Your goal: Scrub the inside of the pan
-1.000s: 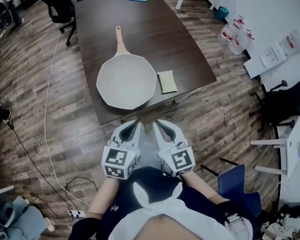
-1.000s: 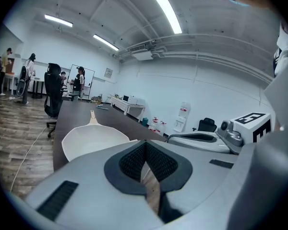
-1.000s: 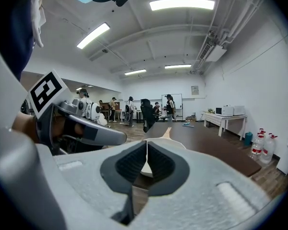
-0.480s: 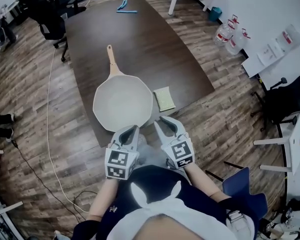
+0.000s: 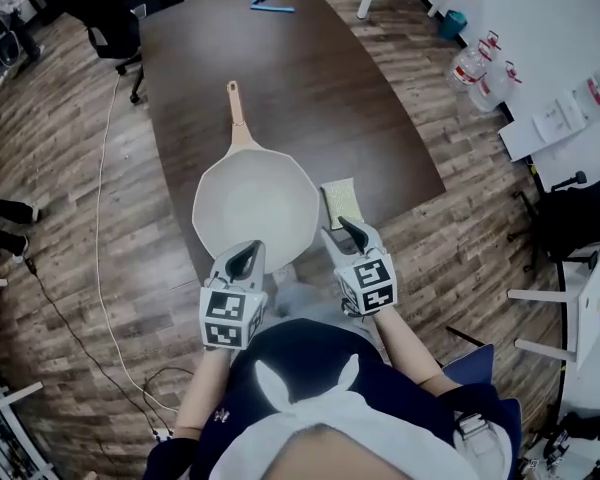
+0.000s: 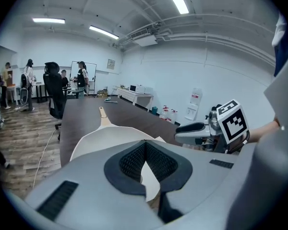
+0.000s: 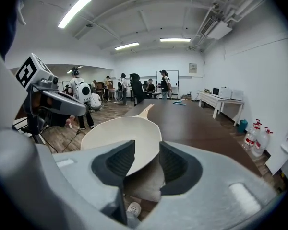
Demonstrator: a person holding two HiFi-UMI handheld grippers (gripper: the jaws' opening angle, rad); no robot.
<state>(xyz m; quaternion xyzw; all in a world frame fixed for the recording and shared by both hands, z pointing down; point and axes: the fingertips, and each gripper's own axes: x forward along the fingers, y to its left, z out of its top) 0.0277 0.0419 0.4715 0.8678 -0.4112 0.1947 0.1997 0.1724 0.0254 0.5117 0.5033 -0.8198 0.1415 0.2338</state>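
The left tongs (image 5: 242,261) hung at the near edge of the dark table (image 5: 310,88), pads pressed together with nothing between them, tips at the near rim of the pan (image 5: 257,208). The cream pan sat empty near that near edge, its handle pointing toward the far edge. Just beside the pan's right rim, toward the near right corner, lay a pale yellow-green sponge (image 5: 341,202); whether it touched the pan could not be told. The right tongs (image 5: 352,233) hovered at the sponge's near end. Their jaws had just been opening and stood wide, with nothing gripped; only the pan's rim showed through the gap.
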